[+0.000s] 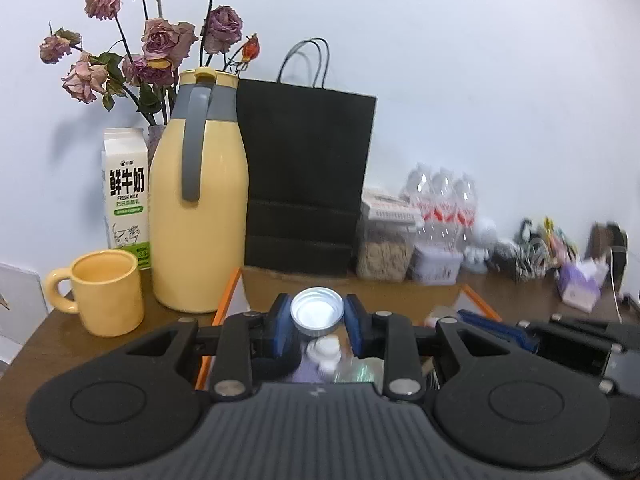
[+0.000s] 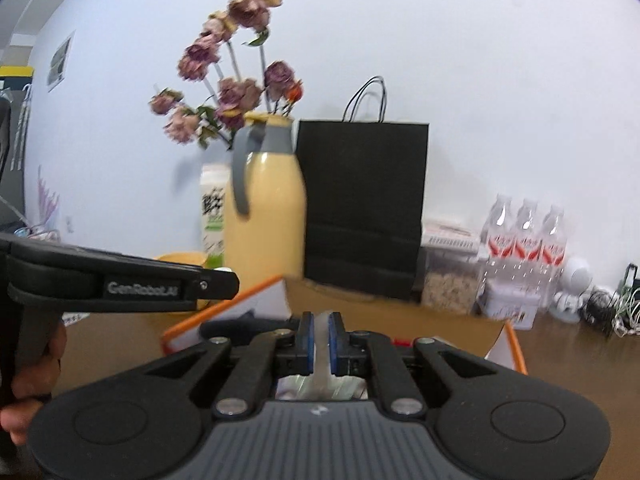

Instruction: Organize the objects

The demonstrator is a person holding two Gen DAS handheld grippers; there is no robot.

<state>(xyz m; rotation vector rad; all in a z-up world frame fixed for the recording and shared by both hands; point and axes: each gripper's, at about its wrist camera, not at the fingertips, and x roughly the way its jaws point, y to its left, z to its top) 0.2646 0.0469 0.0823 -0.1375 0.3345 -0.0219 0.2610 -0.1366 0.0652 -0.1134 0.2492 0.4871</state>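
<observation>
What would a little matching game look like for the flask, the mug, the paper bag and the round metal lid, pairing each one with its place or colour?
Things:
1. flask
2. mug
3. paper bag
4. metal lid

Descriptions:
A. black, with thin loop handles
B. clamped between the blue pads of the left gripper
C. yellow, with a grey handle and grey collar
D. yellow, open-topped, at the table's left end

Pairs: 1-C, 2-D, 3-A, 4-B
</observation>
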